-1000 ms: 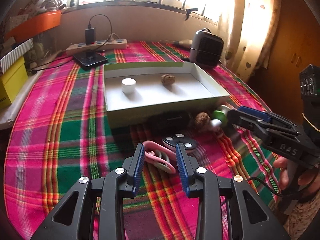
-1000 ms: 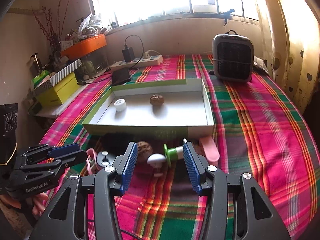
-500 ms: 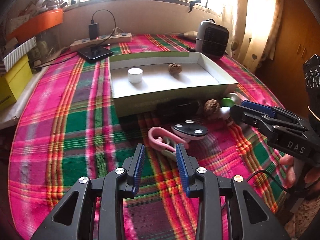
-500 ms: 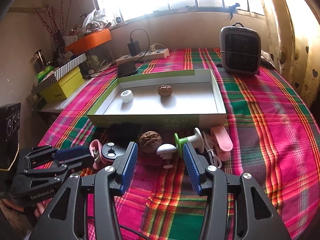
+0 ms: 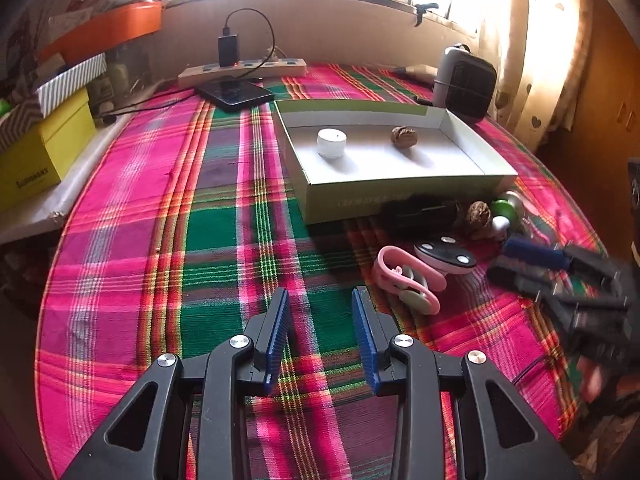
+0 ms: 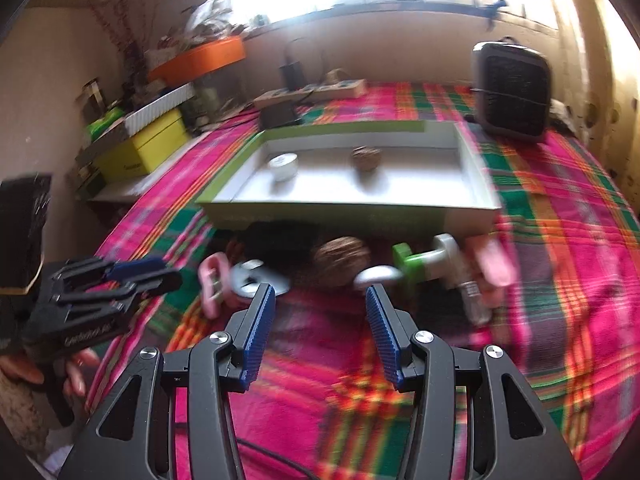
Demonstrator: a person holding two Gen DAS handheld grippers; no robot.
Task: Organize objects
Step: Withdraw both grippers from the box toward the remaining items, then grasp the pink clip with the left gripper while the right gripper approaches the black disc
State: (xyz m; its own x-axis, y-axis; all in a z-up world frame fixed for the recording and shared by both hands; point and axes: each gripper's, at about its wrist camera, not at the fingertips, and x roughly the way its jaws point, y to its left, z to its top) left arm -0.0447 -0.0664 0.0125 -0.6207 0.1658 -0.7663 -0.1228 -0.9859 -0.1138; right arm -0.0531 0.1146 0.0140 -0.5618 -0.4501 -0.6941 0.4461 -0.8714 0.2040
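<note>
- Centrally, in the left wrist view, the left gripper (image 5: 320, 300) fills the lower middle of the frame; its 2 blue-padded jaws stand apart with only the plaid tablecloth (image 5: 180, 220) between them.
- Right of the jaws lie a pink clip (image 5: 404, 276) and, touching it, a black-and-white disc (image 5: 444, 254).
- Above these, along the front wall of the shallow box (image 5: 400, 196), sit a dark fuzzy thing (image 5: 416, 210), a walnut (image 5: 478, 216) and a green-and-white piece (image 5: 506, 210).
- Inside the box, upper centre, a white cup (image 5: 331, 143) and a 2nd walnut (image 5: 404, 136) rest apart on the floor.
- At the right edge the right gripper (image 5: 520, 262) appears blurred.
- In the right wrist view, the right gripper (image 6: 320, 300) occupies the lower centre, jaws apart and gripping nothing; the walnut (image 6: 340, 258) lies just beyond them.
- Upper right stands a small heater (image 6: 510, 92); a power strip (image 6: 312, 90) lies at the upper centre.
- At the left edge, a hand (image 6: 76, 368) holds the left gripper (image 6: 160, 274).
</note>
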